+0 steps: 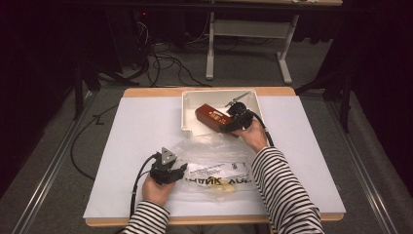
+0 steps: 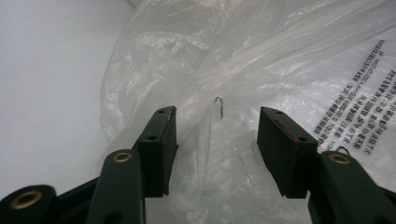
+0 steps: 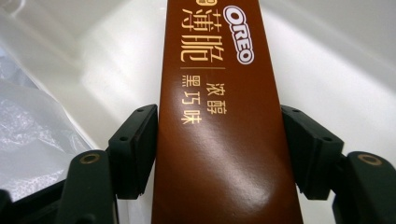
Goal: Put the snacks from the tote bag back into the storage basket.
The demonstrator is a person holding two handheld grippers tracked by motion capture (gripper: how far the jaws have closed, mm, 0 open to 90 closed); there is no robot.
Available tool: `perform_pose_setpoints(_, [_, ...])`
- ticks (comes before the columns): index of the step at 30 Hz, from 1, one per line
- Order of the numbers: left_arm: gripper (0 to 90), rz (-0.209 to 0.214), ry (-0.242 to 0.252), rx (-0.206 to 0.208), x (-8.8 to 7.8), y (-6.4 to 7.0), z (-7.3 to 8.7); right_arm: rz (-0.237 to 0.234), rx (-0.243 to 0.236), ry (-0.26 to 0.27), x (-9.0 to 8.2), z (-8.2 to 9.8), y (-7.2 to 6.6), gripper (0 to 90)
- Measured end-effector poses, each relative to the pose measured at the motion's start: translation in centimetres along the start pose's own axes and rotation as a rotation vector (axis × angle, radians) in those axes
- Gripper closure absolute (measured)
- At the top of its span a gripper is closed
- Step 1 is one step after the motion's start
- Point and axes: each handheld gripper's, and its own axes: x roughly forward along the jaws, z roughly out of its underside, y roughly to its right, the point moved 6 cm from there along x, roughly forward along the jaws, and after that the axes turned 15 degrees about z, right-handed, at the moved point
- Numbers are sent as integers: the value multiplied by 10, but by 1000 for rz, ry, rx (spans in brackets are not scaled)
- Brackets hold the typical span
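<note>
Straddling the Oreo box (image 3: pixel 224 140), right tongs (image 3: pixel 219 149) hide its near end.

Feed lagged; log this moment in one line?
right claw: straddling Oreo box in white bin | left claw: open over plastic bag

White sheet (image 1: pixel 136 146) covers most of the wooden tabletop (image 1: pixel 146 92); bare wood shows as a strip along the far edge and the near edge. Grey carpeted floor around the table. Metal rails (image 1: pixel 48 170) run diagonally at lower left and lower right of the frame. White table frame (image 1: pixel 210 48) stands at upper centre. Black cables (image 1: pixel 165 63) lie tangled on the floor at upper left; one loops beside the table's left side.
</note>
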Motion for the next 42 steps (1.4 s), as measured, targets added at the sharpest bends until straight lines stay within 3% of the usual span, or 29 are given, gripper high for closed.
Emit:
perform_pose_setpoints(5, [481, 0, 1, -1, 0, 0, 0, 1, 12, 31, -6, -2, 3, 303])
perform_pose_setpoints(10, [481, 1, 0, -1, 0, 0, 0, 24, -12, 61, -15, -4, 3, 316])
perform_pose_setpoints(14, [481, 1, 1, -1, 0, 0, 0, 23, -12, 90, -24, -5, 1, 359])
perform_pose_setpoints(15, [481, 1, 1, -1, 0, 0, 0, 30, -35, 113, -25, -5, 1, 378])
perform_pose_setpoints(20, [481, 1, 1, 0, 0, 0, 0, 4, -42, 109, -28, -2, -6, 506])
perform_pose_setpoints(25, [480, 1, 0, 0, 0, 0, 0, -41, -33, 91, -29, 2, -12, 675])
perform_pose_setpoints(30, [479, 1, 0, 0, 0, 0, 0, -43, -1, 73, -31, 6, -14, 830])
perform_pose_setpoints(42, [478, 2, 1, -2, 0, 0, 0, 57, 89, -68, -21, 18, 2, 900])
